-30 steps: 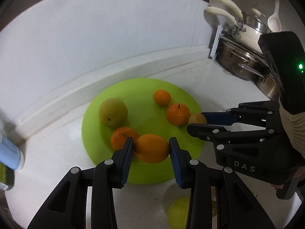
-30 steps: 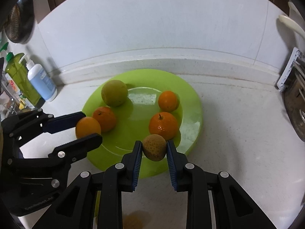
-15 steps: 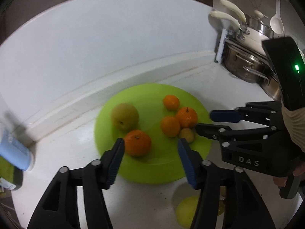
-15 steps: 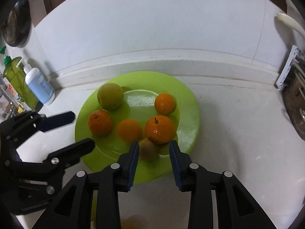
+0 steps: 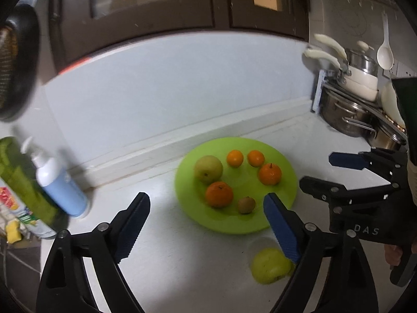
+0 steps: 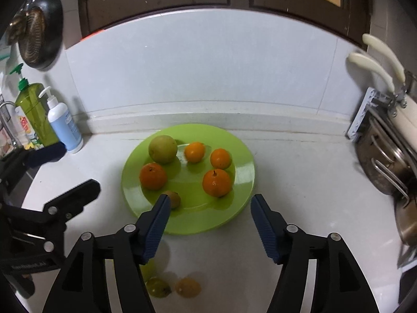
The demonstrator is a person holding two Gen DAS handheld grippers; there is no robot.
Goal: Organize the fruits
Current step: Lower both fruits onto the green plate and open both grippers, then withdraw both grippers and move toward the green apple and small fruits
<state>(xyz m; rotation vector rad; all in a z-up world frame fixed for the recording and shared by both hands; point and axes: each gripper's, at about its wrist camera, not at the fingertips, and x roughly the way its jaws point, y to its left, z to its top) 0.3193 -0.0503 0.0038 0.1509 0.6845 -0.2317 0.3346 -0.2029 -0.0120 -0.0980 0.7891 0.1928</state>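
Green plate (image 6: 245,174) holds four oranges (image 6: 216,182), one pear (image 6: 163,148), perhaps one kiwi (image 5: 246,204); left gripper (image 5: 206,224) and right gripper (image 6: 209,220) fingers spread wide, empty.

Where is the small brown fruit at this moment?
The small brown fruit lies on the green plate near its front edge, right of the large orange; the right wrist view shows it beside the blue pad.

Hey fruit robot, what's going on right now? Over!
Left gripper open, empty. Right gripper open, empty. Six fruits on green plate. Yellow-green fruit waits on counter; nothing blocking.
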